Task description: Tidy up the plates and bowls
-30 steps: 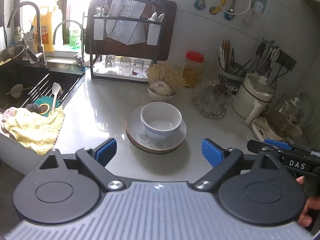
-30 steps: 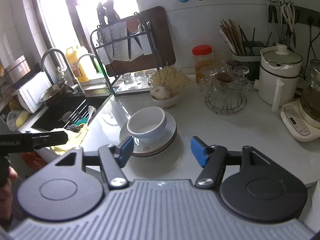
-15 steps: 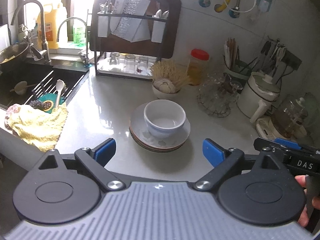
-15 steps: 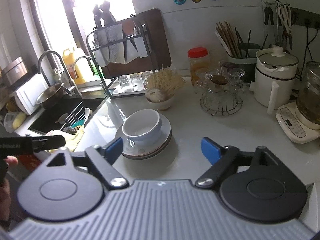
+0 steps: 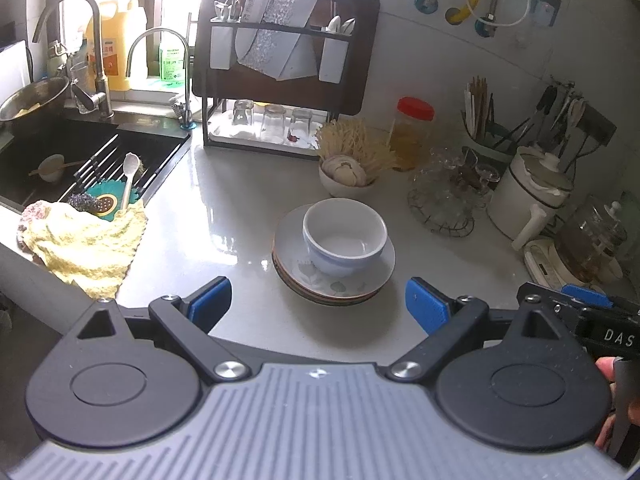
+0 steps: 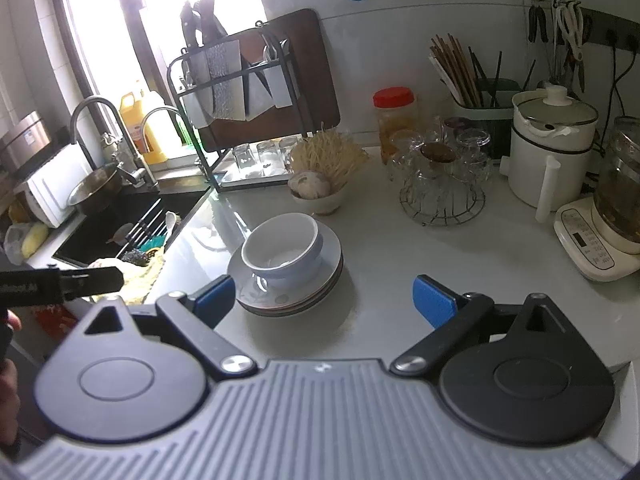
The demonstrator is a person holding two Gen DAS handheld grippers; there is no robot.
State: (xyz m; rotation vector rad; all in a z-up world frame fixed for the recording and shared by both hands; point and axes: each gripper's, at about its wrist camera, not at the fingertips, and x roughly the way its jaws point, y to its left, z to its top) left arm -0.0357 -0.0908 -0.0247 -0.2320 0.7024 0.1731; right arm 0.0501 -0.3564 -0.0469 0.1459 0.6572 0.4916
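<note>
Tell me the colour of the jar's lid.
Red. The jar lid shows best in the right wrist view, near the back wall.

Left gripper: the black two-finger gripper with blue pads [image 5: 318,306] has its jaws spread wide, nothing between them; it hovers above the counter, touching nothing.
Left gripper pads: the left blue pad [image 5: 210,298] and the right one sit well apart, both bare.
Left gripper in right wrist view: its black finger [image 6: 60,282] reaches in from the left edge, level and pointing right.
Right gripper: the matching black two-finger gripper with blue pads [image 6: 324,300] has its jaws wide apart and empty, held above the counter.
Right gripper in left wrist view: its black body marked "DAS" [image 5: 592,322] enters from the right edge.
Right hand: bare fingers [image 5: 606,370] wrap the handle at the right edge.
Left hand: partly visible [image 6: 8,326] at the left edge, mostly hidden.
</note>
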